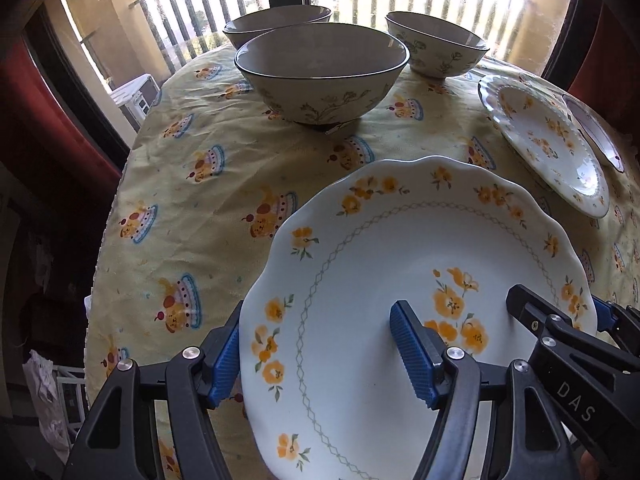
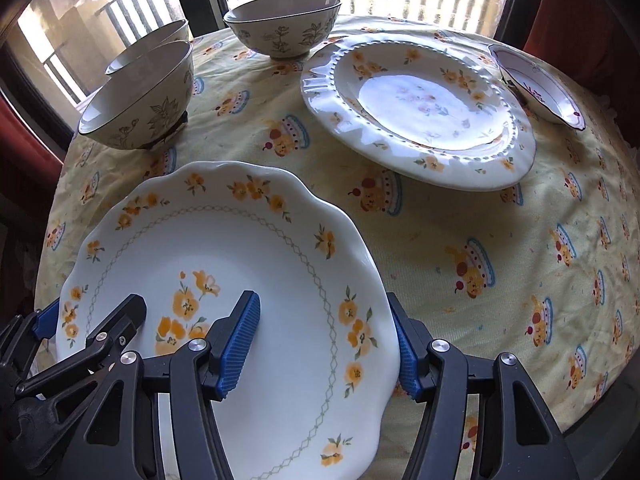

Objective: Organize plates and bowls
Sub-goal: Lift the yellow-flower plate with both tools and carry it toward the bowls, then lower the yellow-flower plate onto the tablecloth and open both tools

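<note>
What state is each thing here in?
Scalloped plate: empty, opposite rims straddled by open jaws
Left gripper: open
Right gripper: open
Beaded plate: empty, on tablecloth
Three bowls: upright, empty
Red-trimmed dish: empty

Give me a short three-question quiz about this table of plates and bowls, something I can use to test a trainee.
1. How many beige leaf-print ceramic bowls stand on the yellow patterned tablecloth?
2. True or false: the round white beaded-rim plate is stacked on the scalloped white plate with orange flowers.
3. What sits beside the beaded-rim plate, at the far right of the table?
A) a glass tumbler
B) a small white dish with a dark rim line
C) a fourth leaf-print bowl

Key: 1) three; 2) false, they lie apart; 3) B
</note>
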Available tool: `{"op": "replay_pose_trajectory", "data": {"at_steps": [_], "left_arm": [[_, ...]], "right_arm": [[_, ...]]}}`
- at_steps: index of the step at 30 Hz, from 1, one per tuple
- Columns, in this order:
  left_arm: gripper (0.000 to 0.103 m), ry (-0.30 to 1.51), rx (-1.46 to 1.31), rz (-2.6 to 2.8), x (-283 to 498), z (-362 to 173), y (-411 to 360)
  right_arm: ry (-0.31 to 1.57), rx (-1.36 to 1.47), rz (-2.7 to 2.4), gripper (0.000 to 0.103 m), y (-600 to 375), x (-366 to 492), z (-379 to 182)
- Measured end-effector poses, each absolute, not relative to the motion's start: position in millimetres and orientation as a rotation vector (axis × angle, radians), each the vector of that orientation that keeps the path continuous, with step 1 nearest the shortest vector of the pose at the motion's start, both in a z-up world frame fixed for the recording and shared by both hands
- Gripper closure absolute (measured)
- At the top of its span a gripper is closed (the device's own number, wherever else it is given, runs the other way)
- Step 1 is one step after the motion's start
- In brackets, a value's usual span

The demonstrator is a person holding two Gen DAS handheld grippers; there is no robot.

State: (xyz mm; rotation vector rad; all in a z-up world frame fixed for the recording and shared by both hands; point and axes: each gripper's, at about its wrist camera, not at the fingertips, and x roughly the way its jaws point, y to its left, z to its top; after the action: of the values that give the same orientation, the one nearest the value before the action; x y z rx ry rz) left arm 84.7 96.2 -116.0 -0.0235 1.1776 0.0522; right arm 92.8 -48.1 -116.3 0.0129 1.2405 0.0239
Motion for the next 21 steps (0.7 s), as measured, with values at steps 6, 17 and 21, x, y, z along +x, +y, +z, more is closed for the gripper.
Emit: {"op": "replay_pose_trajectory", "data": {"at_steps": [6, 17, 21], "left_arm": [[0.03, 1.201, -0.033, 0.028, 86, -121, 98], [0.022, 1.226, -0.019, 0.013, 88, -110, 103], [0.021, 1.212, -0.002, 0.014, 93, -88, 105]], "right_arm": [[1.267, 0.036, 0.001, 0.037, -45, 92, -124], [1.278, -0.025, 0.019, 0.035, -40, 91, -113], [1.275, -0.012, 0.037, 0.026, -41, 91, -92]]}}
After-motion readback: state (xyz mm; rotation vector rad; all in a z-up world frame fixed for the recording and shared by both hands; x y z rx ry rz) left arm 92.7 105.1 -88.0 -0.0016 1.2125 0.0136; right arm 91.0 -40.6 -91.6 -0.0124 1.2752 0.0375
